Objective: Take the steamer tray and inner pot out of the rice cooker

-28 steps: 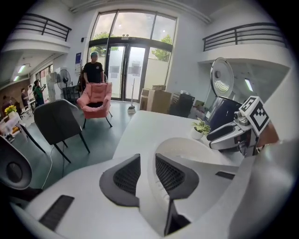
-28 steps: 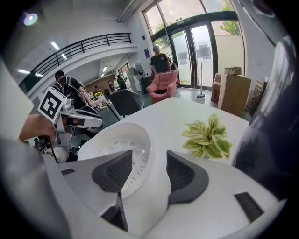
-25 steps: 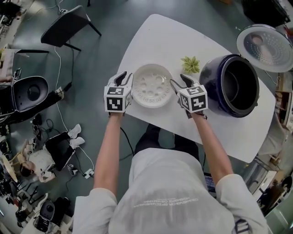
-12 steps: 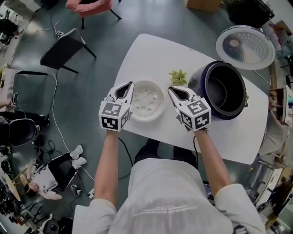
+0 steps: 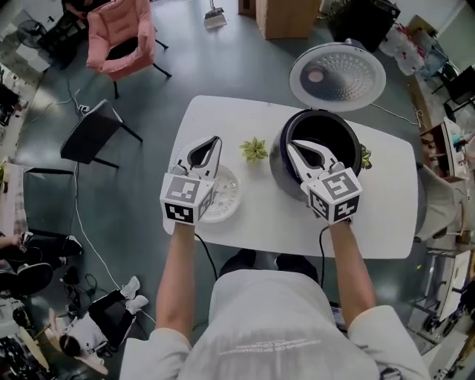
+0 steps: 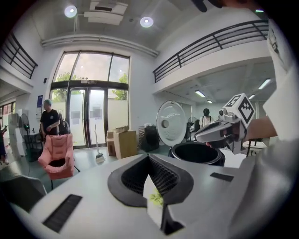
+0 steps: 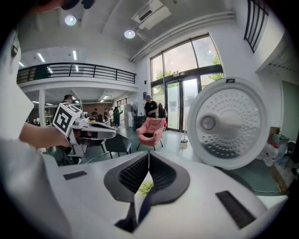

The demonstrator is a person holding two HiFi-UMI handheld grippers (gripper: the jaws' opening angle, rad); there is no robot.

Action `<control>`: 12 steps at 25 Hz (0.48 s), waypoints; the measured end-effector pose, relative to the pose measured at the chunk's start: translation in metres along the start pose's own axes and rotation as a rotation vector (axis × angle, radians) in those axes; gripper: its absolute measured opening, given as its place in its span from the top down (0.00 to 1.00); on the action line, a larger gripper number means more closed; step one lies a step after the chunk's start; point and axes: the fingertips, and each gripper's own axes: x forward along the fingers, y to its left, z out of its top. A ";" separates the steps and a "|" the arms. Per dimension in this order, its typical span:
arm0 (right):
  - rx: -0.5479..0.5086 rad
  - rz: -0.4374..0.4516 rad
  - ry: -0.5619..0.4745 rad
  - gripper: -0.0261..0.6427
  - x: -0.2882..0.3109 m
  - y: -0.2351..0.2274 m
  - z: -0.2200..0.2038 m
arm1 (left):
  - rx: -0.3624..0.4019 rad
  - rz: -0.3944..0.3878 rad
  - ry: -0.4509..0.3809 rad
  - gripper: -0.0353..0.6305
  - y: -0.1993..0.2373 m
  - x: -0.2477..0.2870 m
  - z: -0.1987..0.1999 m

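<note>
The white steamer tray lies on the white table, half hidden under my left gripper. That gripper is shut and empty, raised above the tray. The dark blue rice cooker stands open, its dark inner pot inside it. My right gripper hangs over the cooker's left rim; its jaws have just been closing with nothing between them and now stand shut. In the left gripper view the cooker and the right gripper show ahead of the shut left gripper. The right gripper is also shut in its own view.
The cooker's lid stands swung open behind the pot, and it also fills the right gripper view as the lid. A small green plant sits on the table between tray and cooker. A pink armchair, a black chair and cardboard boxes stand on the floor around.
Both grippers have let go of the tray's sides, closed, and risen above the table. The tray stays on the table. The right gripper now hangs by the cooker.
</note>
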 end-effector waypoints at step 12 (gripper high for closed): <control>0.103 -0.244 -0.088 0.92 -0.137 -0.123 0.008 | 0.114 -0.115 -0.081 0.92 -0.091 0.050 0.085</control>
